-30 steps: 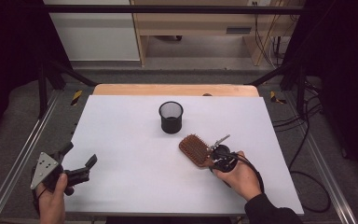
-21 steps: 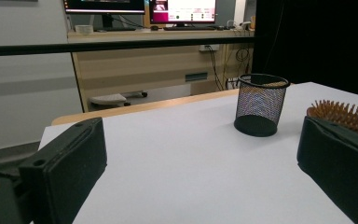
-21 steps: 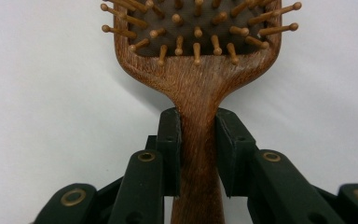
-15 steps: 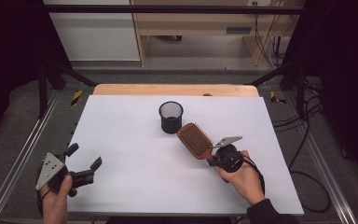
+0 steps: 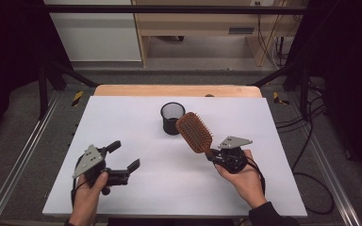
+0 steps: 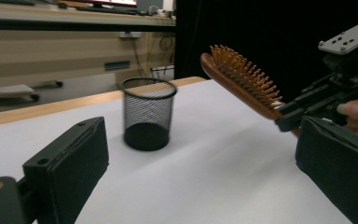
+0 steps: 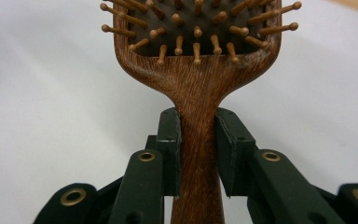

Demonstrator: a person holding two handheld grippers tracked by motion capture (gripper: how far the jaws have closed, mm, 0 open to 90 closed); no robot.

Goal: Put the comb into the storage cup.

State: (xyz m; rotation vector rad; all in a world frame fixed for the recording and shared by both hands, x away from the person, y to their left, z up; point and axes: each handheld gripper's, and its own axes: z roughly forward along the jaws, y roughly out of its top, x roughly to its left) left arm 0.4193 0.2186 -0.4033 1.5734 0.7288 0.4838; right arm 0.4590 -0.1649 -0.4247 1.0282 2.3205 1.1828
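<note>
jaws of the right gripper (image 7: pixel 198 140) are clamped on the hairbrush (image 5: pixel 194 132) handle, lifted just beside the mesh cup (image 5: pixel 172 117). jaws of the left gripper (image 5: pixel 122 157) are spread, holding nothing. placing into the cup is judged still left.

Grained wood hairbrush (image 7: pixel 200 93); black wire-mesh cup (image 6: pixel 148 113).

A white-topped table (image 5: pixel 136 122) is seen from above, filling the middle of the frame, with a strip of bare wood left showing along its far edge. One thing is found standing directly on it — a black mesh cup (image 5: pixel 172 117), upright and open-mouthed, placed just above the centre of the frame. The same cup (image 6: pixel 148 113) is shown left of centre in the left gripper view.
</note>
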